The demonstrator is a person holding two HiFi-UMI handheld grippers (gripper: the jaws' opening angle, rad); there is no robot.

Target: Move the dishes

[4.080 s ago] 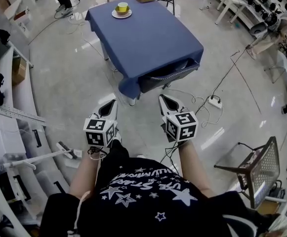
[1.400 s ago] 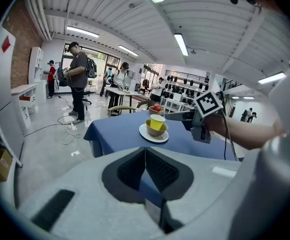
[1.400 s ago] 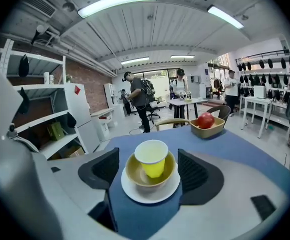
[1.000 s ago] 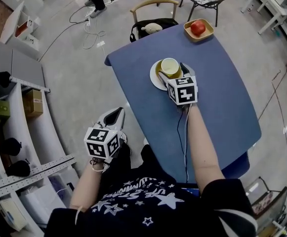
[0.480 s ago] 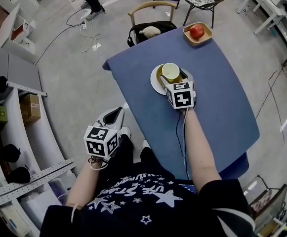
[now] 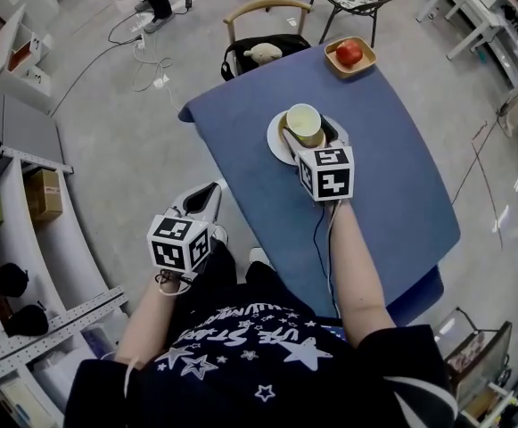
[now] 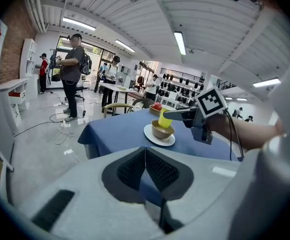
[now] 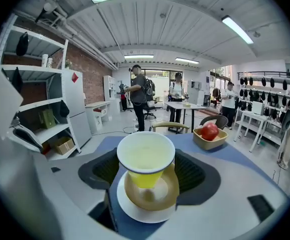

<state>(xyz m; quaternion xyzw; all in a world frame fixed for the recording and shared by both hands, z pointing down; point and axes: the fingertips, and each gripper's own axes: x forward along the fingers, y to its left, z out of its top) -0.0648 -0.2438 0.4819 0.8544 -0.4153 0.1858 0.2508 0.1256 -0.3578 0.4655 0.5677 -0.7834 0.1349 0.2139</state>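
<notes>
The yellow cup is gripped between the pads of the right tool, whose jaws have just been closing and are now pressed on its sides. The cup is held upright over the hollow of the tan bowl, which is seated on the white plate on the blue tabletop. At the far corner a wooden tray is set, with a red apple in it. The left tool is held off the near left edge of the tabletop, over the floor, its jaws brought together with nothing between them
</notes>
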